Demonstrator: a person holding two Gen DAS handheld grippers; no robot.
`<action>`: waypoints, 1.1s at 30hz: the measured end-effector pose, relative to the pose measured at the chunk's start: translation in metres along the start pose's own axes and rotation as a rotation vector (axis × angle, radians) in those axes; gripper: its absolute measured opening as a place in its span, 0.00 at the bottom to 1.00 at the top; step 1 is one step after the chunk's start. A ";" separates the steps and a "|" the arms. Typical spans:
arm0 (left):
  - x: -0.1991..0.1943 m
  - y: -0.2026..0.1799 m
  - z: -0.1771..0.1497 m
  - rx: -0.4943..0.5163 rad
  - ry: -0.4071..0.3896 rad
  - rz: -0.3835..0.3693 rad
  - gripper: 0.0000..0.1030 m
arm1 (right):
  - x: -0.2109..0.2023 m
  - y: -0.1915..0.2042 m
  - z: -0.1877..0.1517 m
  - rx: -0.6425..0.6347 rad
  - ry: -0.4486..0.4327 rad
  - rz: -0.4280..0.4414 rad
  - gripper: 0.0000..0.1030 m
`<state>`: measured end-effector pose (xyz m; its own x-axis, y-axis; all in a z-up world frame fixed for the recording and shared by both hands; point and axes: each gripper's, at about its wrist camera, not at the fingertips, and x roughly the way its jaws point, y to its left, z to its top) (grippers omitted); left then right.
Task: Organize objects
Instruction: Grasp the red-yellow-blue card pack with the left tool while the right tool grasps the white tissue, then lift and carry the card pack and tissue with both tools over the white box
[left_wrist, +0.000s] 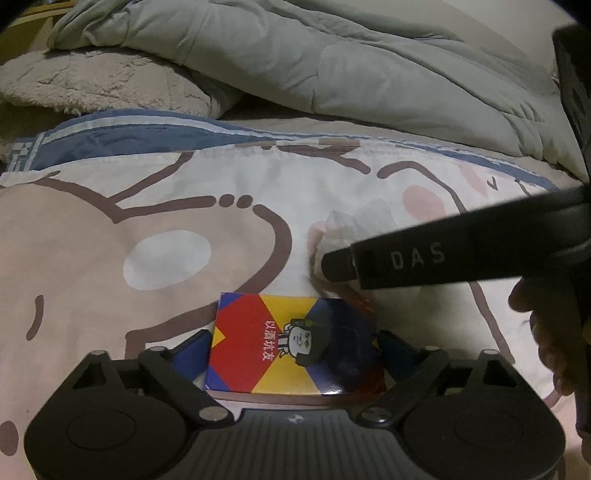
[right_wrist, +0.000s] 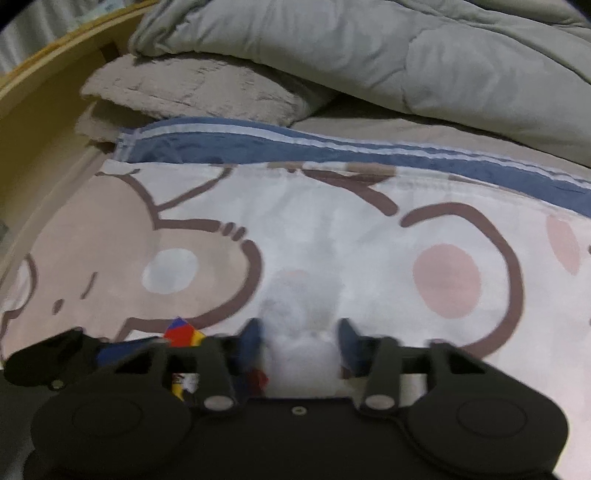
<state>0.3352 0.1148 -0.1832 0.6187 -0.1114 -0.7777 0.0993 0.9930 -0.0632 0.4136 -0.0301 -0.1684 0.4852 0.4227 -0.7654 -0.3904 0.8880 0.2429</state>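
You are working over a bed whose cartoon-printed sheet (left_wrist: 92, 240) fills most of both views, with a blue striped band along its far edge. Behind it a pale grey-green quilt (left_wrist: 332, 55) lies bunched up, and a fluffy beige blanket (left_wrist: 92, 81) sits to its left. The wooden bed frame (right_wrist: 44, 110) curves along the far left in the right wrist view.

Your left gripper (left_wrist: 293, 343) points down at the sheet with its jaws wide. The card box (left_wrist: 295, 354), printed in red, yellow and dark blue with a small cartoon figure, lies flat on the sheet between them. The blue pads (left_wrist: 195, 354) stand right at its two sides, but I cannot tell whether they press on it.

Your right gripper (right_wrist: 301, 339) sits just right of the left one, and your hand (left_wrist: 546, 325) behind it shows at the edge of the left wrist view. Its jaws are drawn in tight on the crumpled tissue (right_wrist: 299, 332), a white wad resting on the sheet just beyond the box's far right corner. That view is blurred.
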 end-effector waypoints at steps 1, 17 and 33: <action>0.000 0.000 0.000 0.002 -0.001 0.005 0.87 | -0.001 0.001 0.000 0.000 -0.003 0.001 0.33; -0.054 -0.009 0.009 -0.044 -0.048 0.045 0.86 | -0.087 -0.002 -0.003 -0.014 -0.125 -0.007 0.31; -0.168 -0.053 0.014 -0.076 -0.162 0.059 0.86 | -0.209 -0.003 -0.036 -0.037 -0.226 -0.004 0.31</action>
<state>0.2366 0.0801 -0.0401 0.7395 -0.0510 -0.6712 0.0035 0.9974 -0.0719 0.2854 -0.1273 -0.0303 0.6480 0.4525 -0.6126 -0.4147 0.8843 0.2146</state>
